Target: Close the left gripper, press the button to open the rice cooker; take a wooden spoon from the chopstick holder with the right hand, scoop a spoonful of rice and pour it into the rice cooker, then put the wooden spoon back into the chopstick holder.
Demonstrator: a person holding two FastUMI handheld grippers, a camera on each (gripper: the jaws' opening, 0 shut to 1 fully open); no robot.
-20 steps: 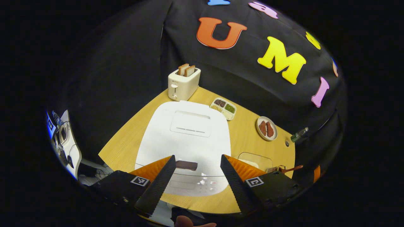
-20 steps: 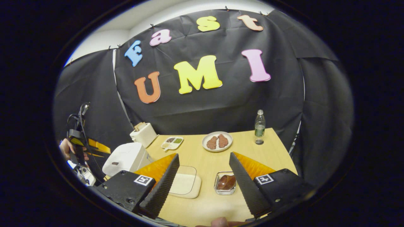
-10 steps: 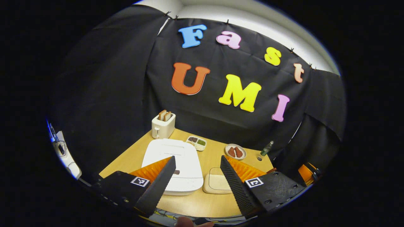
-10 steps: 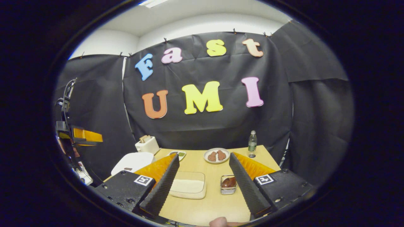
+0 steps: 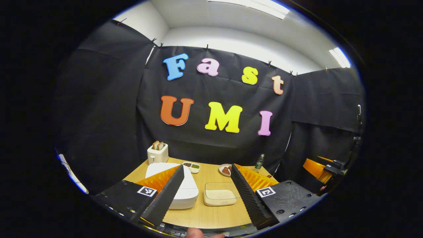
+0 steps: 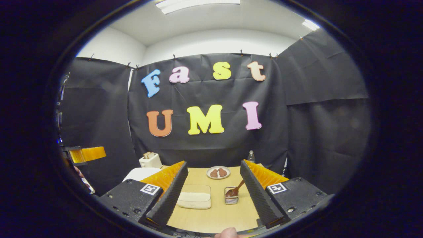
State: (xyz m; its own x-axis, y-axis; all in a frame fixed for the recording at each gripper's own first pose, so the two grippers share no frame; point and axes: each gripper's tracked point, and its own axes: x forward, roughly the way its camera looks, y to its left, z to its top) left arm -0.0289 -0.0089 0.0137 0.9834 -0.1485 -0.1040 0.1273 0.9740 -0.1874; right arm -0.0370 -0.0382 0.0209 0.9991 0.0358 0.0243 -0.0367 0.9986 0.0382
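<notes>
The white rice cooker (image 5: 186, 191) stands lid down at the table's left, partly behind one finger of my left gripper (image 5: 206, 166), which hangs open and empty well back from the table. Beside the cooker lies a clear lidded box of rice (image 5: 219, 195). In the right gripper view, a small chopstick holder (image 6: 231, 196) holds the wooden spoon (image 6: 238, 188), to the right of the rice box (image 6: 195, 200). My right gripper (image 6: 214, 162) is open, empty and short of the table. The cooker (image 6: 140, 172) shows at left, with the left gripper (image 6: 88, 154) above it.
A toaster (image 5: 157, 152) with bread, a divided dish (image 5: 191, 167), a plate of brown food (image 6: 218, 172) and a bottle (image 6: 251, 156) line the back of the wooden table (image 6: 218, 213). Black cloth walls close in three sides.
Both grippers have drawn back and tilted up; the table looks smaller and the ceiling shows. The left gripper has left its place over the cooker's button. Both stay open.
</notes>
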